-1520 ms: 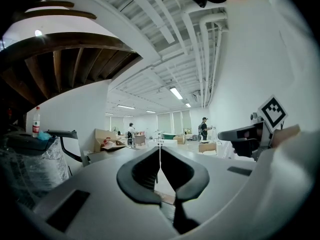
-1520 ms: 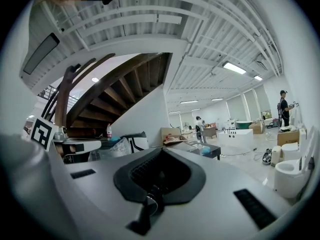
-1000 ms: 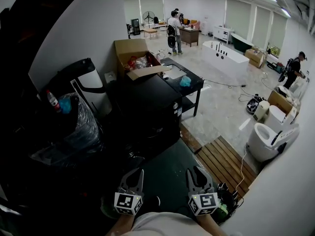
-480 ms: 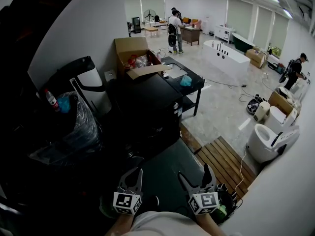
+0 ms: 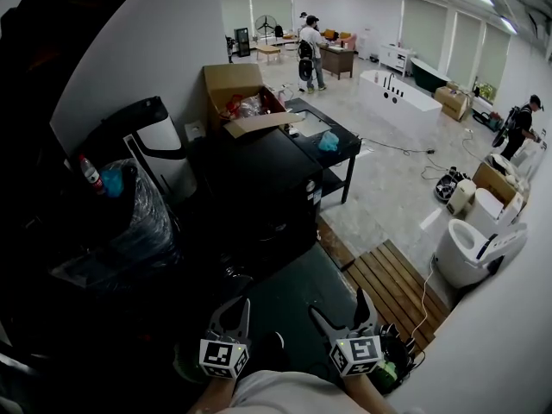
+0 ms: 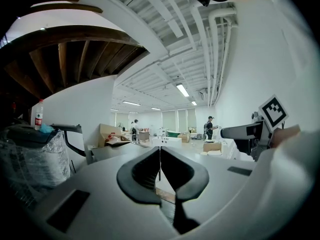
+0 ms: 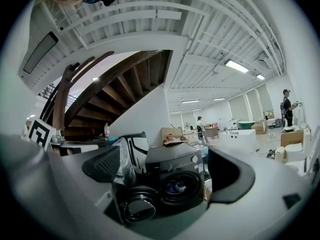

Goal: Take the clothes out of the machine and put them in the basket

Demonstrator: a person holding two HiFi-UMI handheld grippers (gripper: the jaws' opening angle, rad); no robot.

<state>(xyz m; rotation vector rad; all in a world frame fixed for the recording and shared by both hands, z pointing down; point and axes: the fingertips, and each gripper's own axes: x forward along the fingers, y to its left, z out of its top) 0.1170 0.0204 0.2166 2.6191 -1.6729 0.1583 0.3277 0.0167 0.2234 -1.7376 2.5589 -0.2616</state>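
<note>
The dark front-loading washing machine (image 5: pixel 259 188) stands ahead by the wall. In the right gripper view its round door (image 7: pixel 136 204) hangs open to the left, and some clothes (image 7: pixel 176 186) show dimly in the drum. My right gripper (image 5: pixel 340 307) is held low in front of the machine, well short of it. Its jaws have just been opening and now stand wide with nothing between them (image 7: pixel 167 171). My left gripper (image 5: pixel 229 317) is beside it, shut and empty, its pads meeting (image 6: pixel 160 164). I see no basket clearly.
An open cardboard box (image 5: pixel 241 97) sits behind the machine, next to a low black table (image 5: pixel 323 141). A plastic-wrapped pile with a bottle (image 5: pixel 129 222) is to the left. Wooden slats (image 5: pixel 392 283) and white toilets (image 5: pixel 470 248) lie right. People stand far off.
The right gripper's jaws have spread from nearly shut to wide open. The left gripper has stayed shut, and both hands have kept about the same place.
</note>
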